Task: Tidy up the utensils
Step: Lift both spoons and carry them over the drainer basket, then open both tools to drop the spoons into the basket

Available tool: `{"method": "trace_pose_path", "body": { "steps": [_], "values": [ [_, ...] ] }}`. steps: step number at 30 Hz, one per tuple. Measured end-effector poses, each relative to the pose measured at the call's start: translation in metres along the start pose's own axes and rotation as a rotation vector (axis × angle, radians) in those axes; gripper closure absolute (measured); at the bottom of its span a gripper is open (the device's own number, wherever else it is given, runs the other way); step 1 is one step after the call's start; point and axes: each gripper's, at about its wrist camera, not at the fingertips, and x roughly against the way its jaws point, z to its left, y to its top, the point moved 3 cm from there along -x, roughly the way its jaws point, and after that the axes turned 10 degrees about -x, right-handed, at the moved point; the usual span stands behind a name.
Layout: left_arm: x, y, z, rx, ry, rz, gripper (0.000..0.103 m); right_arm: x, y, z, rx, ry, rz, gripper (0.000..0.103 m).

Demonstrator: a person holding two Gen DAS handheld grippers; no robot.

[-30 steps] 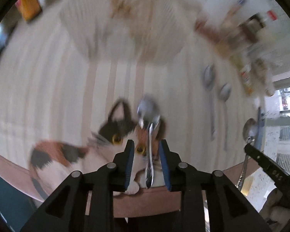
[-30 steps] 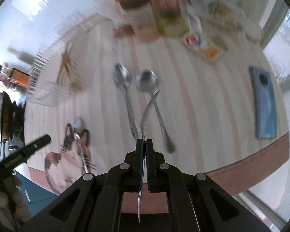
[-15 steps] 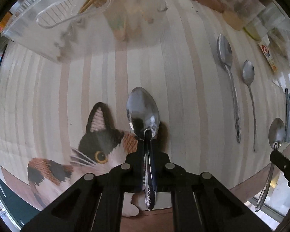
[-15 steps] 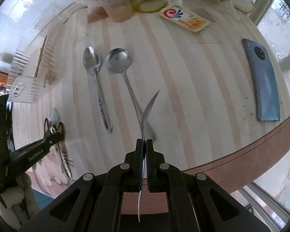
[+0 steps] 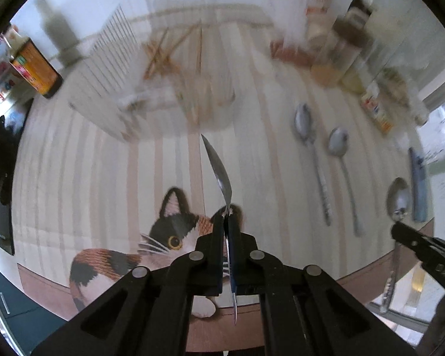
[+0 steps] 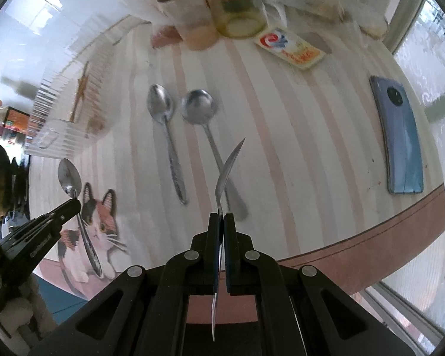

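Note:
My left gripper (image 5: 226,219) is shut on a steel spoon (image 5: 219,172), seen edge-on and held above the striped tablecloth (image 5: 103,178). It also shows in the right wrist view (image 6: 71,178). My right gripper (image 6: 222,216) is shut on another spoon (image 6: 228,166), also edge-on and lifted; it shows in the left wrist view (image 5: 398,198). Two more spoons lie side by side on the cloth (image 6: 163,118) (image 6: 201,115). A clear ribbed utensil holder (image 5: 169,68) holding wooden chopsticks lies on its side at the back.
Jars and bottles (image 6: 210,6) stand at the back. A blue phone (image 6: 400,136) lies at the right, near a yellow packet (image 6: 290,49). A dark bottle (image 5: 35,68) stands at the far left. A cat picture (image 5: 163,243) sits near the table's front edge.
My left gripper shut on the spoon over the cat picture and lifted it, turning it edge-on. My right gripper still holds its spoon above the table.

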Motion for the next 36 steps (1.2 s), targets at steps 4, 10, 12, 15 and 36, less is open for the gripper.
{"method": "trace_pose_path", "body": {
  "steps": [4, 10, 12, 15, 36],
  "values": [
    [0.044, 0.023, 0.025, 0.021, -0.031, -0.091, 0.103, 0.019, 0.008, 0.014, 0.018, 0.040, -0.028, 0.100],
    [0.091, 0.066, 0.063, 0.071, -0.105, -0.174, 0.103, 0.053, 0.044, 0.063, 0.093, 0.135, -0.087, 0.100],
    [0.096, 0.080, 0.073, 0.079, -0.090, -0.191, 0.103, 0.058, 0.064, 0.093, 0.127, 0.174, -0.109, 0.100],
    [0.096, 0.104, 0.093, 0.082, -0.060, -0.202, 0.103, 0.057, 0.091, 0.137, 0.168, 0.205, -0.128, 0.100],
    [0.035, 0.151, 0.184, 0.175, 0.147, -0.070, 0.071, -0.023, 0.168, 0.233, 0.180, 0.197, 0.014, 0.073]
  ]
}}
